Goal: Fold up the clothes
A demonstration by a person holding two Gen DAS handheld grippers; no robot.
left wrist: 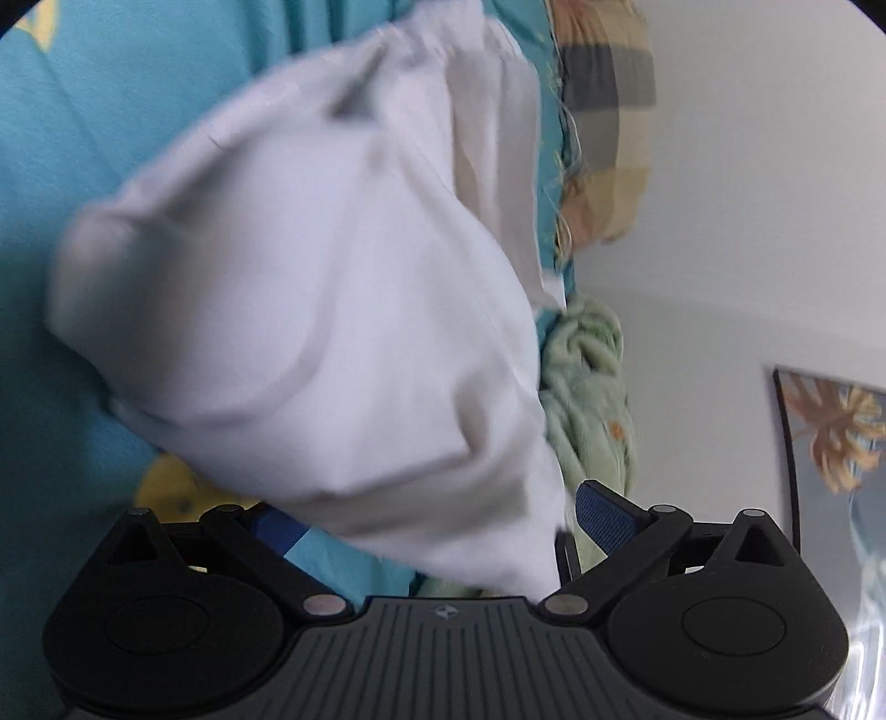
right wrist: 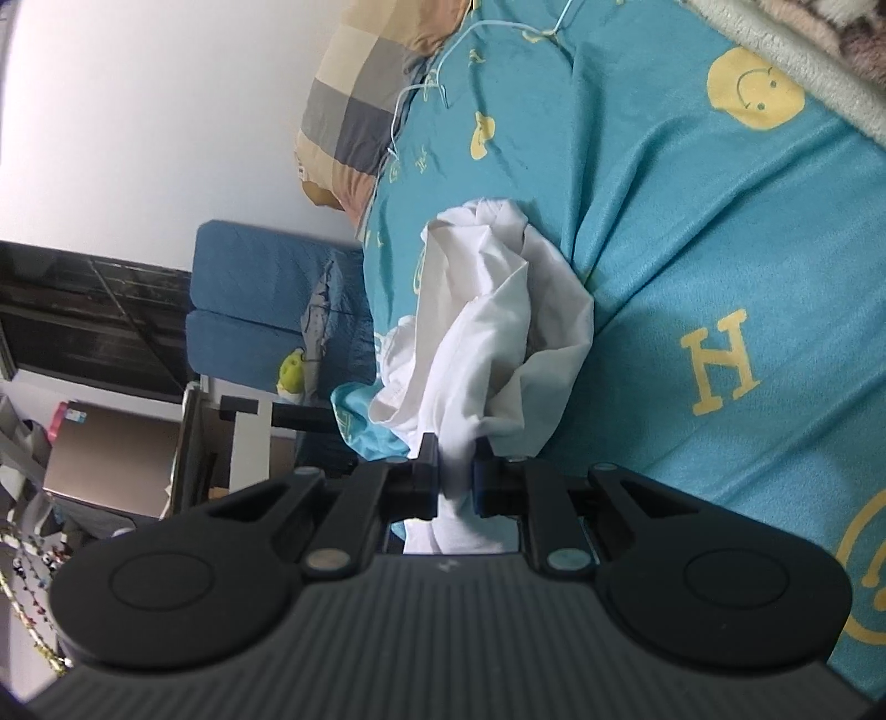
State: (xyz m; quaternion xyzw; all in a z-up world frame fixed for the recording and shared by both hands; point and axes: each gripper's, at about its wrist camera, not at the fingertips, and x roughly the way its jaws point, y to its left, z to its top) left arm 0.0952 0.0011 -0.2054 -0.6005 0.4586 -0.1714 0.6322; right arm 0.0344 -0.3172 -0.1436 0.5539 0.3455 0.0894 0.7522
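A white garment (left wrist: 310, 288) lies bunched and blurred on the teal bed sheet (left wrist: 83, 166), filling most of the left wrist view. My left gripper (left wrist: 437, 520) stands wide open; a fold of the garment hangs between its blue pads (left wrist: 603, 520), and neither pad presses on it. In the right wrist view the same white garment (right wrist: 498, 332) rises crumpled from the sheet (right wrist: 692, 221). My right gripper (right wrist: 455, 476) is shut on a gathered strip of it, which runs back between the fingers.
A checked pillow (right wrist: 360, 99) lies at the head of the bed by the wall. A crumpled pale green cloth (left wrist: 587, 387) sits beside the white garment. A thin wire hanger (right wrist: 443, 83) rests near the pillow, and a fluffy blanket (right wrist: 803, 50) lies at the far edge. Blue cushions (right wrist: 260, 299) stand beyond the bed.
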